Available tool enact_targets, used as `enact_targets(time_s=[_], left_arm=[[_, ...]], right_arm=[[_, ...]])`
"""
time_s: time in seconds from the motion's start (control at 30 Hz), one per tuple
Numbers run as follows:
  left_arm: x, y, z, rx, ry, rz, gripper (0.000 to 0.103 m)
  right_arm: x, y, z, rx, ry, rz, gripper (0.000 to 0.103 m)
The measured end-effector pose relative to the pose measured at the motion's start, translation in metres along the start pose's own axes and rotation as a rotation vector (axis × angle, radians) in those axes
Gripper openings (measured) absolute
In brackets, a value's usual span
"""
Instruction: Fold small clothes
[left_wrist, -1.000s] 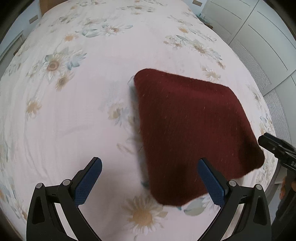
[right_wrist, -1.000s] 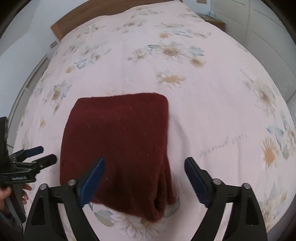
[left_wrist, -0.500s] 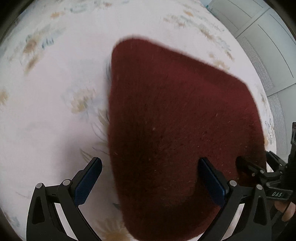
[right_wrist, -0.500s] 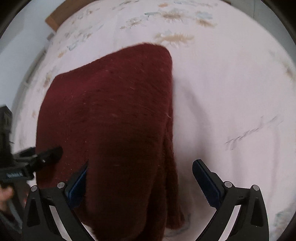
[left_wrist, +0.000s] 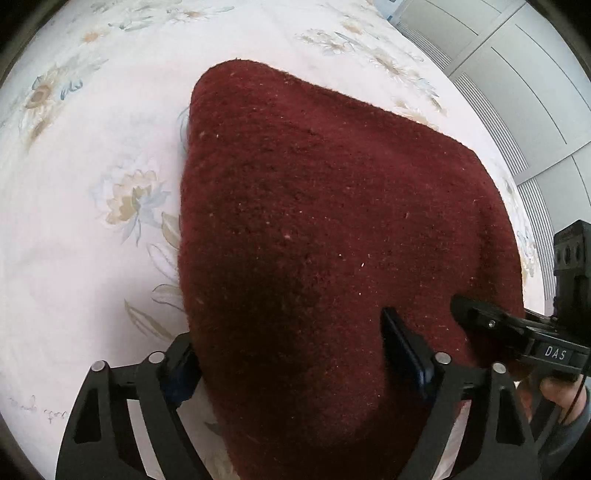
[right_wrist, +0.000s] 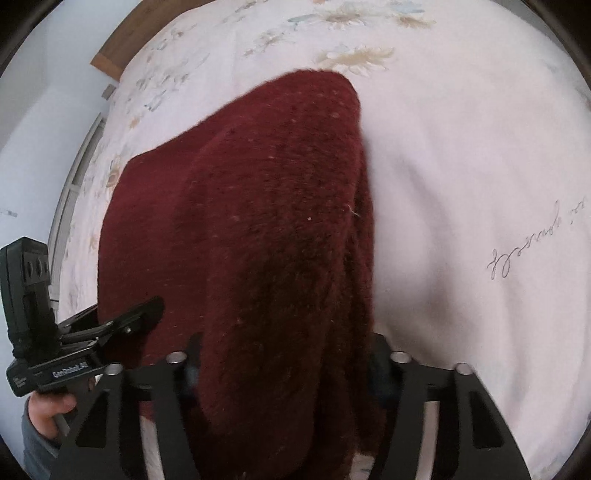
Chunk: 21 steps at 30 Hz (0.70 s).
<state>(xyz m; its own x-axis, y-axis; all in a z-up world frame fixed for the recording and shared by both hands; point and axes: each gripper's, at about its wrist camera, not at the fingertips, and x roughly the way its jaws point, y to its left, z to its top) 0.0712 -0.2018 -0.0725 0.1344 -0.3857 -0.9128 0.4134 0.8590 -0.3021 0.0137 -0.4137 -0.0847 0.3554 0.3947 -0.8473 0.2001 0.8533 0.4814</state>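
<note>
Left wrist view: maroon knit garment (left_wrist: 332, 240), already folded, lying on the floral bed (left_wrist: 92, 184).
Left gripper (left_wrist: 295, 354) and right gripper (right_wrist: 284, 360), jaws just closing, pinch its near edge, presumably for another fold.

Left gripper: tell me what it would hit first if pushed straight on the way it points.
The dark red knitted garment: the left gripper already has its near edge between the closing jaws. Beneath lies the floral bedsheet; depth is unclear.
</note>
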Motion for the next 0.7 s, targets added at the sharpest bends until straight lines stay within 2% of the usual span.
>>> enact_targets(time_s=[0.07,0.17,0.27,0.47,0.6,0.7], left_arm=[[-0.006,-0.004,-0.001,0.024,-0.015,-0.005,0.063],[-0.022,-0.004,-0.002,0.044,-0.034,-0.018,0.05],[-0.05,0.0,-0.002,0.058,-0.07,-0.05,0.047],[-0.117,0.033,-0.004,0.08,-0.165,-0.038,0.047],[-0.143,0.066,-0.011,0.071,-0.19,-0.001,0.047],[-0.144,0.093,-0.022,0.042,-0.179,0.029,0.047]], right_arm=[[-0.009,0.013,-0.001,-0.047,-0.016,-0.037,0.048],[-0.027,0.037,-0.001,-0.115,-0.048,-0.075,0.044],[-0.046,0.06,0.002,-0.146,-0.09,-0.043,0.043],[-0.056,0.126,0.006,-0.222,-0.127,0.016,0.043],[-0.028,0.158,-0.001,-0.238,-0.104,0.041,0.043],[0.002,0.166,-0.009,-0.222,-0.068,0.037,0.043]])
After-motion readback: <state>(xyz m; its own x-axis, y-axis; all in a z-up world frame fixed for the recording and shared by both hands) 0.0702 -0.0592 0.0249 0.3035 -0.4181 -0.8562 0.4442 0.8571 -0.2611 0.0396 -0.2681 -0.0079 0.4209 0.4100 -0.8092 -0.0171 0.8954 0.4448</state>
